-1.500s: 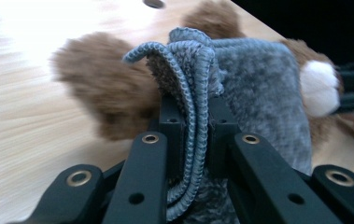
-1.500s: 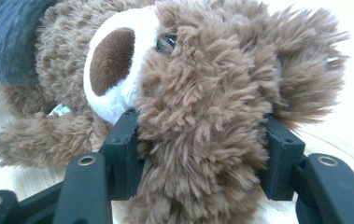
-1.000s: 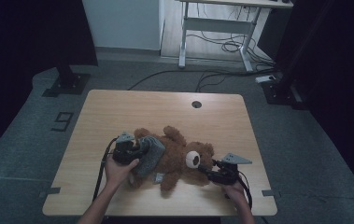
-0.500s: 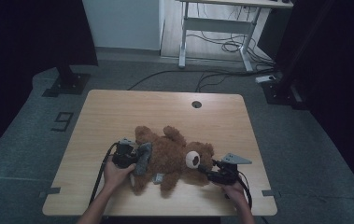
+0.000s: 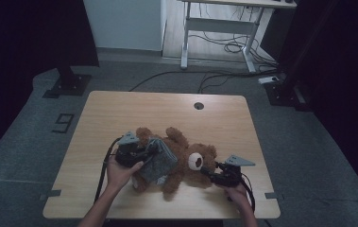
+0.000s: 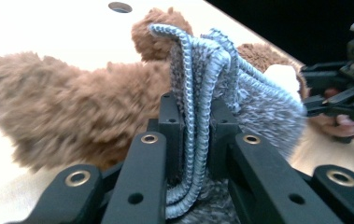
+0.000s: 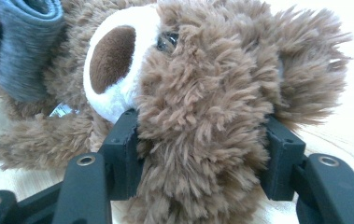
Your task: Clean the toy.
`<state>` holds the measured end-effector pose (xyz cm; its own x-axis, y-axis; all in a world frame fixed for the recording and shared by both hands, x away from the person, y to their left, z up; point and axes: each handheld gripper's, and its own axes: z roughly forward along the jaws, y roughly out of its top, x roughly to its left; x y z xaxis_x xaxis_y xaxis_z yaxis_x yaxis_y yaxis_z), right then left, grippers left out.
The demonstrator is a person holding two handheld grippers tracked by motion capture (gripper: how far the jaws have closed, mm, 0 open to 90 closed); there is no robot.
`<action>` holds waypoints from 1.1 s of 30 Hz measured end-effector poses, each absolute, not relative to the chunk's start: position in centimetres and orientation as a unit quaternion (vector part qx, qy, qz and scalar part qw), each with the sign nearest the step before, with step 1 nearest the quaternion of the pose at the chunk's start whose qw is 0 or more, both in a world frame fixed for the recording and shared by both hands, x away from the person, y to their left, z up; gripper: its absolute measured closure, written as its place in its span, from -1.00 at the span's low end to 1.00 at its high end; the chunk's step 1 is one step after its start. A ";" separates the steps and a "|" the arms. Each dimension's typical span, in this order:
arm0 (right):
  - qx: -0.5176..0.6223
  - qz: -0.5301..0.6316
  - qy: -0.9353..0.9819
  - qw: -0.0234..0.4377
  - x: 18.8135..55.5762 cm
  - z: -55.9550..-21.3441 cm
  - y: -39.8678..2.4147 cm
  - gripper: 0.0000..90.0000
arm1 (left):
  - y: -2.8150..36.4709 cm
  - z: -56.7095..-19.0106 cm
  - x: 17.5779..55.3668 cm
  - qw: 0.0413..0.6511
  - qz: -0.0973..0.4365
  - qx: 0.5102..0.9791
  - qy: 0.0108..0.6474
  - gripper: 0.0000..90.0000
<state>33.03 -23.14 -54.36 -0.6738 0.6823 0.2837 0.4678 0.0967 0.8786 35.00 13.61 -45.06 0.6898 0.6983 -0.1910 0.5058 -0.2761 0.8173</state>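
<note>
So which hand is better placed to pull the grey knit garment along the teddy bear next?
Left: its claw is already clamped on the grey knit garment. The right claw grips the teddy bear's head, bracing it.

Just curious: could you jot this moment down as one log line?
left gripper: shut on grey knit garment | right gripper: shut on teddy bear head | table

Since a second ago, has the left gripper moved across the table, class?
Yes. In the high view the left gripper, shut on the grey knitted garment, has shifted toward the table's left edge, away from the round hole, while the teddy bear stays put.
</note>
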 end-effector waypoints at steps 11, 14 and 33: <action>0.390 0.545 0.736 0.100 33.0 -54.3 -23.0 -0.08 | 16.2 -49.4 37.2 0.427 0.035 0.775 0.464 0.78; 0.391 0.544 0.736 0.100 33.0 -54.2 -22.9 -0.08 | 16.9 -50.6 37.6 0.422 0.020 0.769 0.481 0.78; 0.389 0.541 0.738 0.100 32.9 -54.3 -23.0 -0.08 | 19.5 -53.3 35.6 0.354 0.017 0.797 0.489 0.74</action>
<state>32.91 -23.00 -54.26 -0.6766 0.6837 0.2734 0.4664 0.1105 0.8776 35.63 19.50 -53.28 0.5221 0.7911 -0.3188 0.7673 -0.2725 0.5805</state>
